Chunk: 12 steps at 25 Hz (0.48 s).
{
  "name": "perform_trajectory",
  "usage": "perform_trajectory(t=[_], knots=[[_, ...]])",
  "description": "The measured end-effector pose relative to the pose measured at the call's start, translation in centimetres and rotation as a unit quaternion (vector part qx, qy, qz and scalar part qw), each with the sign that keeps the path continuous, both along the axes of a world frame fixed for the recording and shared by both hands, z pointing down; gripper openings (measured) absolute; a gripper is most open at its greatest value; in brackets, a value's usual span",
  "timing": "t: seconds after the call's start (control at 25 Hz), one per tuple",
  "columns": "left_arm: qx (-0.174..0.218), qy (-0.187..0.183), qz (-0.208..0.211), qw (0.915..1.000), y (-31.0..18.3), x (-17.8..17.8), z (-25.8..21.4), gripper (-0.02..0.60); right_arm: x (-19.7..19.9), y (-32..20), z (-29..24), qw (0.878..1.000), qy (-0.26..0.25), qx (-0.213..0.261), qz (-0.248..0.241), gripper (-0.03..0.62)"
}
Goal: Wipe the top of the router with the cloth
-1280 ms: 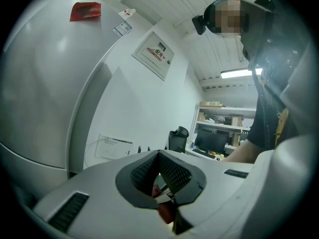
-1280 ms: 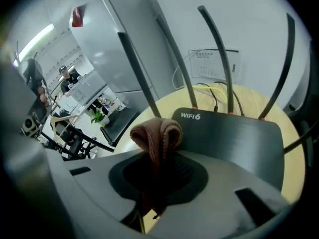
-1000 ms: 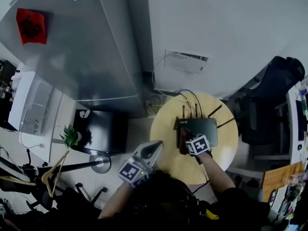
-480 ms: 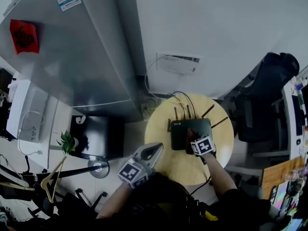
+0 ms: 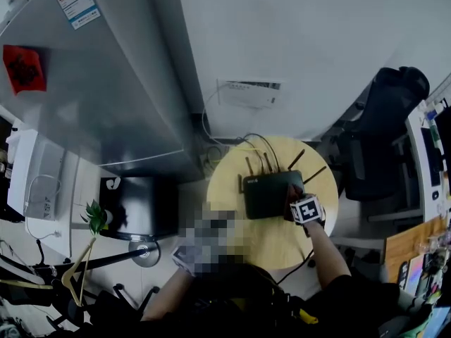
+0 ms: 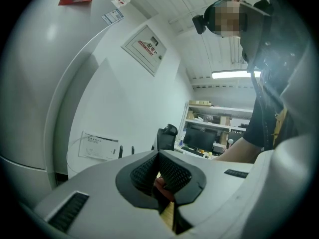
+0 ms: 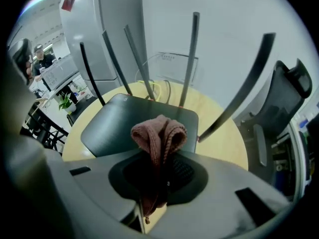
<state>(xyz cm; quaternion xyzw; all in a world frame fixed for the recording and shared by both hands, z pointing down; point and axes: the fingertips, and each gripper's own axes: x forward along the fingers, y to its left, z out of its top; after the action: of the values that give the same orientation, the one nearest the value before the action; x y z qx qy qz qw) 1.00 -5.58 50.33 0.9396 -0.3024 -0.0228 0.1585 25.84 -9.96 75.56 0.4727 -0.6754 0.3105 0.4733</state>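
Note:
A flat black router with several thin antennas stands on a round yellow table. In the head view my right gripper sits at the router's right end. The right gripper view shows it shut on a bunched reddish-brown cloth, which pokes out ahead of the jaws over the near edge of the router's top. My left gripper is held off the table's left side, jaws closed with nothing between them. In the head view a blurred patch covers it.
A tall grey fridge stands at the left and a white wall box with cables behind the table. A black office chair is close on the right. A black box and a small plant sit on the floor at the left.
My right gripper has slid with the cloth from the router's left end across its top to the right end. The left gripper has stayed put.

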Motion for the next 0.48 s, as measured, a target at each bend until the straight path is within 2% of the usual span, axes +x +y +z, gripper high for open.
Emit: perform_trajectory(t=[0.12, 0.28, 0.48], knots=[[0.001, 0.002, 0.004, 1.0, -0.1, 0.2, -0.2, 0.002, 1.3, -0.1, -0.1, 1.0, 0.007, 0.005, 0.015, 0.066], [-0.004, 0.0, 0.015, 0.9999, 0.1, 0.2, -0.2, 0.002, 0.8, -0.7, -1.4, 0.999, 0.022, 0.039, 0.0, 0.066], [-0.001, -0.003, 0.022, 0.9998, 0.0, 0.2, -0.6, 0.002, 2.6, -0.5, -1.5, 0.998, 0.05, 0.045, 0.012, 0.064]])
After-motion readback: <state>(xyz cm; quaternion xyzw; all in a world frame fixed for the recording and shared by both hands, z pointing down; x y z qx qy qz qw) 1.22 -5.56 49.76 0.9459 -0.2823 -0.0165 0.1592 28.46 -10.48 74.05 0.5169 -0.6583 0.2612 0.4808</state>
